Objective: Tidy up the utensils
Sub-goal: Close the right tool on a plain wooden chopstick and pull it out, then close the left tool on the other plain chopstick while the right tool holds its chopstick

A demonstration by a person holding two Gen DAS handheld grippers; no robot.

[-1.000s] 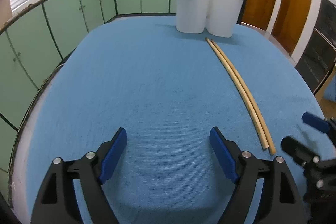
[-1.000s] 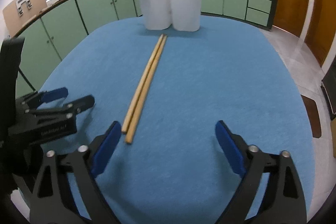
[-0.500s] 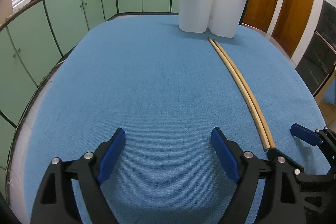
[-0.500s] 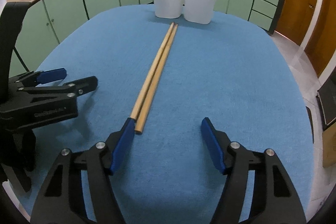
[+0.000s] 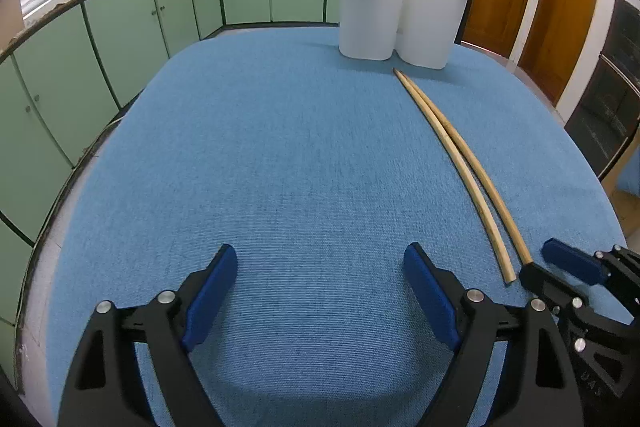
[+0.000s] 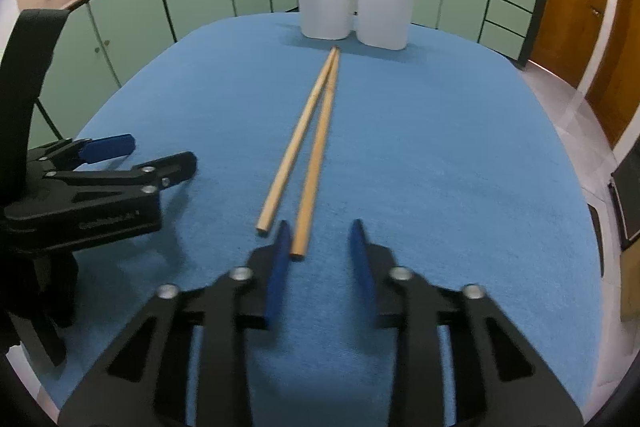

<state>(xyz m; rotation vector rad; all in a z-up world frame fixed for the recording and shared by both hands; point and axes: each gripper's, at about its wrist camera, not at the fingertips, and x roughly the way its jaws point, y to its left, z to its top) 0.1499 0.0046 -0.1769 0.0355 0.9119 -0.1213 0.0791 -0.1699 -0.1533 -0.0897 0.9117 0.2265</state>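
chopsticks (image 6: 308, 151) lengthwise, tips toward holder (image 6: 354, 1)

Your left claw (image 5: 320, 283) hangs low over the bench with its blue pads (image 5: 430, 293) spread wide, gripping nothing. Your right claw (image 6: 318, 247) sits just to its right, tilted down toward the bench, its jaws partly closed with a clear gap between the pads (image 6: 276, 271). Both claws point toward the far side.
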